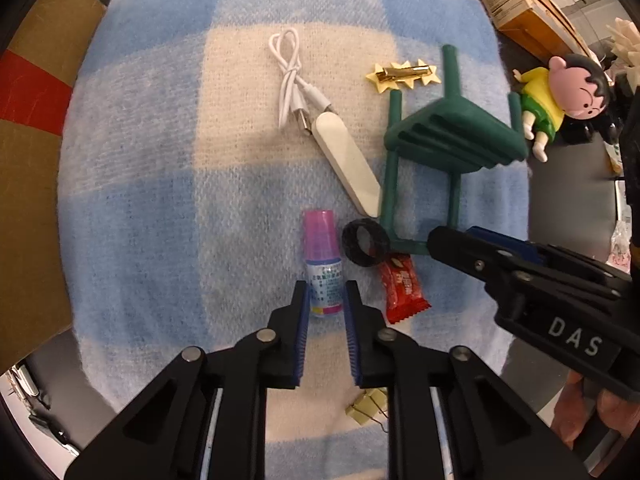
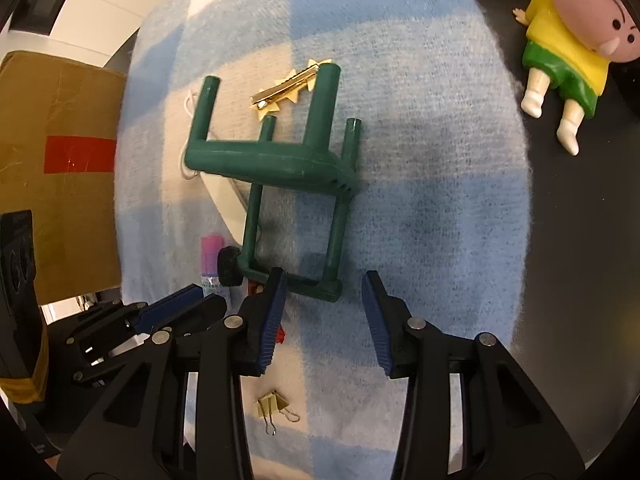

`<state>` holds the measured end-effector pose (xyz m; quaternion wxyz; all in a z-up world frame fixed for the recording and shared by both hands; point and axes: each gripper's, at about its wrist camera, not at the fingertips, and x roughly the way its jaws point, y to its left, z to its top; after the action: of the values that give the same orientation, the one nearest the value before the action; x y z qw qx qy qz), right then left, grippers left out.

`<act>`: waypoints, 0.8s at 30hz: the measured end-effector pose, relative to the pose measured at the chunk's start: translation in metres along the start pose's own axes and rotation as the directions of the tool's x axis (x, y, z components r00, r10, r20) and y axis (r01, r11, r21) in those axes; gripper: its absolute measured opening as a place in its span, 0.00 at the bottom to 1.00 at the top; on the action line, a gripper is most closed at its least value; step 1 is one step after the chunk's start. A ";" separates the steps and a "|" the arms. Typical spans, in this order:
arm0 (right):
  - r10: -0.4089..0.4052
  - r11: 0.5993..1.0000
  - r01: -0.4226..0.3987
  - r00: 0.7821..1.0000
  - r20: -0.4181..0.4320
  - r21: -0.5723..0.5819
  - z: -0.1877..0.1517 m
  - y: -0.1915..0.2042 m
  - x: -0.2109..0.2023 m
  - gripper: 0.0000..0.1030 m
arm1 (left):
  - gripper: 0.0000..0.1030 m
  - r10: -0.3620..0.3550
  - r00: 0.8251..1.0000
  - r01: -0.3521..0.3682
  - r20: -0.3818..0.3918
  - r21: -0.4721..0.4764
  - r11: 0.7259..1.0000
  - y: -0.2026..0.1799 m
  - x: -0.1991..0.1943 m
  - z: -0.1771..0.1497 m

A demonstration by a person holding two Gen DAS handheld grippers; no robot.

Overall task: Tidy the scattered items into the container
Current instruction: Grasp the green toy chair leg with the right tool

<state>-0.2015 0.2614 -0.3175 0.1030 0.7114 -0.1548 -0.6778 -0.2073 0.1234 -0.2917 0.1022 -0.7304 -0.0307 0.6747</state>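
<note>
With the left gripper (image 1: 326,300) standing narrowly apart astride the eye-drop bottle (image 1: 323,264) beside the green toy chair (image 1: 448,140), and the right gripper (image 2: 324,300) apart around the chair's end bar, I reckon both closing so near risks a clash.

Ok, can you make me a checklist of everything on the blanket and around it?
Surface: blue and cream checked blanket, lying flat.
Job's things: dropper bottle, black ring, red sweet wrapper, white oblong piece, star hair clip, binder clip, green toy chair tipped over.
Clutter: cartoon figurine lying off the blanket on the dark tabletop.
Grippers: left gripper straddles the bottle, contact unclear; right gripper open around the chair's end bar.
Cables: white cable, loosely looped on the blanket.
Surroundings: cardboard box with red tape beside the blanket.
</note>
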 end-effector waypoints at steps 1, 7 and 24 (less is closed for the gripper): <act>0.001 1.000 -0.001 1.000 0.000 0.001 0.000 0.000 0.001 0.41 | 0.17 0.002 1.000 -0.002 0.003 0.001 1.000 0.000 0.000 0.001; -0.011 1.000 0.011 1.000 0.012 -0.002 0.003 0.001 0.004 0.40 | 0.17 0.016 1.000 -0.016 0.009 0.021 1.000 -0.005 0.001 0.006; -0.097 0.993 0.100 0.994 0.051 -0.066 -0.002 0.014 -0.003 0.08 | 0.00 0.005 0.999 -0.006 0.045 0.019 1.000 -0.012 -0.012 0.007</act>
<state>-0.2009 0.2490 -0.3092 0.0901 0.6979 -0.0984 -0.7037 -0.2140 0.1339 -0.2780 0.1069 -0.7140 -0.0245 0.6915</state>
